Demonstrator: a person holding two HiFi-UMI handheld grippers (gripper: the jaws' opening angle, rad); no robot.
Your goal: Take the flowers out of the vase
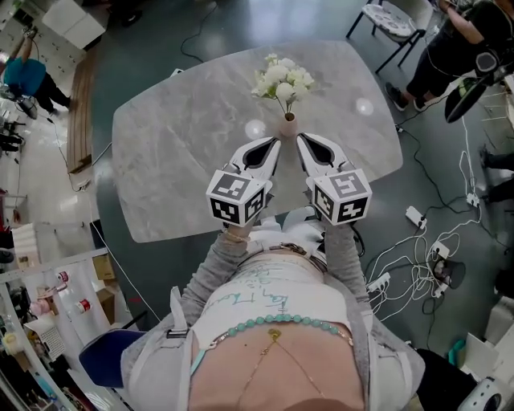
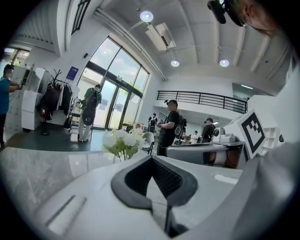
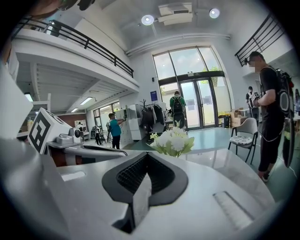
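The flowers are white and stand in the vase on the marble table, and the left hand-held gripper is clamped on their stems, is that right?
Not quite. The left hand-held gripper is shut on nothing: the left gripper view shows its jaws together, with the flowers beyond them, untouched. The rest holds: white flowers in the vase on the marble table.

A vase point(image 1: 287, 125) holding white flowers point(image 1: 283, 80) stands upright on a grey marble bench point(image 1: 177, 152). On the near side of the vase, the left claw point(image 1: 273, 145) and right claw point(image 1: 303, 140) angle in toward it, with their tips close beside its foot. Behind each tip, farther from the vase, sits a marker cube point(image 1: 237, 197). Beyond the vase to the right a chair point(image 1: 391, 20) stands on the floor. Right of the vase, off the bench, lie cables and a power strip point(image 1: 415, 217).
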